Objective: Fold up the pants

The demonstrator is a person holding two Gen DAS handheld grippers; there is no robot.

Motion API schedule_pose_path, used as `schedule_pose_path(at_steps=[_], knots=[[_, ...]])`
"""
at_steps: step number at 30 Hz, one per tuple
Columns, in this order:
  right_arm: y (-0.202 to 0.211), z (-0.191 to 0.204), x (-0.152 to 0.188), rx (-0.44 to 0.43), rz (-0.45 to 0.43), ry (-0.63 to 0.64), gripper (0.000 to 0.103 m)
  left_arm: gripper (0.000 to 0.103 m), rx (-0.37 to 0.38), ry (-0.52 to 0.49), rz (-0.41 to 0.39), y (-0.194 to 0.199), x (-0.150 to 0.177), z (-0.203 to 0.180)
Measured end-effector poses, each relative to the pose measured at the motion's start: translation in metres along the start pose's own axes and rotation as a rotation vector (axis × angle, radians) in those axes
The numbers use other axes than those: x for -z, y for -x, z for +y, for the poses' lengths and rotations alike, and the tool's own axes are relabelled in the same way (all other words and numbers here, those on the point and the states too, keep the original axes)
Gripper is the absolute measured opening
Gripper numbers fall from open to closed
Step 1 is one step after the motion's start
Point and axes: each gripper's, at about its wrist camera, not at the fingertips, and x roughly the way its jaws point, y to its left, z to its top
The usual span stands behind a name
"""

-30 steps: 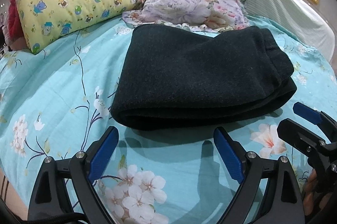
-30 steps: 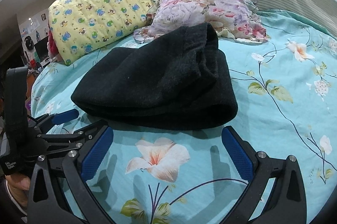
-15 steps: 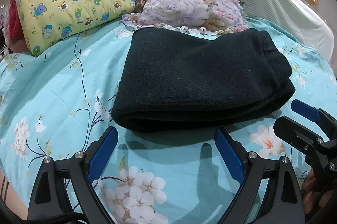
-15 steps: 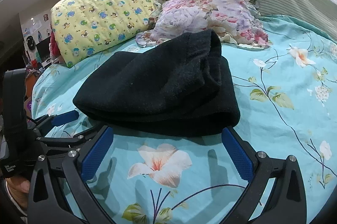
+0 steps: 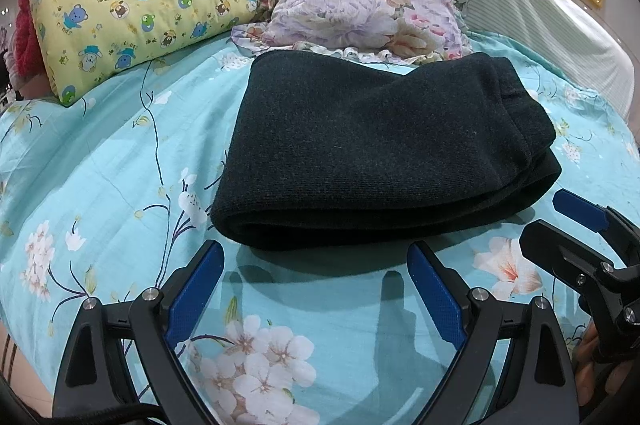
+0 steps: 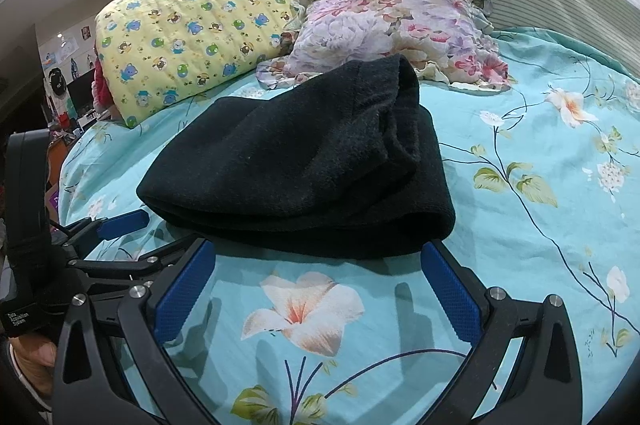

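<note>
Pants: black knit pants [image 5: 380, 153] lie folded into a thick, layered bundle on the bed [image 5: 100, 177], their far edge just beside the floral pillow [image 5: 360, 13].
Fold state: judged largely done — several layers are stacked, the rolled fold edge facing both cameras.
Risk, slippage: the upper layer sits offset and bunched toward the right end; a push from the side would likely slide it off the lower one and undo the stack.
Risk, grasp: the near edge is thick and rounded, so a shallow pinch may take only the top layer and peel the bundle open.
Risk, sheet: the turquoise floral sheet is loose — a low approach could catch it along with the pants.
Left gripper [image 5: 316, 289]: jaws spread wide, holding nothing; fingertips hover just short of the near fold edge, touching neither pants nor sheet as far as can be seen.
Right gripper [image 6: 320, 281]: jaws likewise wide apart and empty; its right fingertip stands very close to the corner of the pants, contact uncertain.
Spacing: the two grippers sit close side by side, so they could collide.
</note>
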Motion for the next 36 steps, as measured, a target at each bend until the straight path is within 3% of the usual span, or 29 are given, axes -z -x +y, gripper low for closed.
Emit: schedule_pose_path(at_steps=[36], knots=[[-0.003,-0.0051,0.0009,0.004,0.01,-0.005,0.102,0.094,0.0,-0.001,0.009,-0.0013,0.0014,-0.0015]])
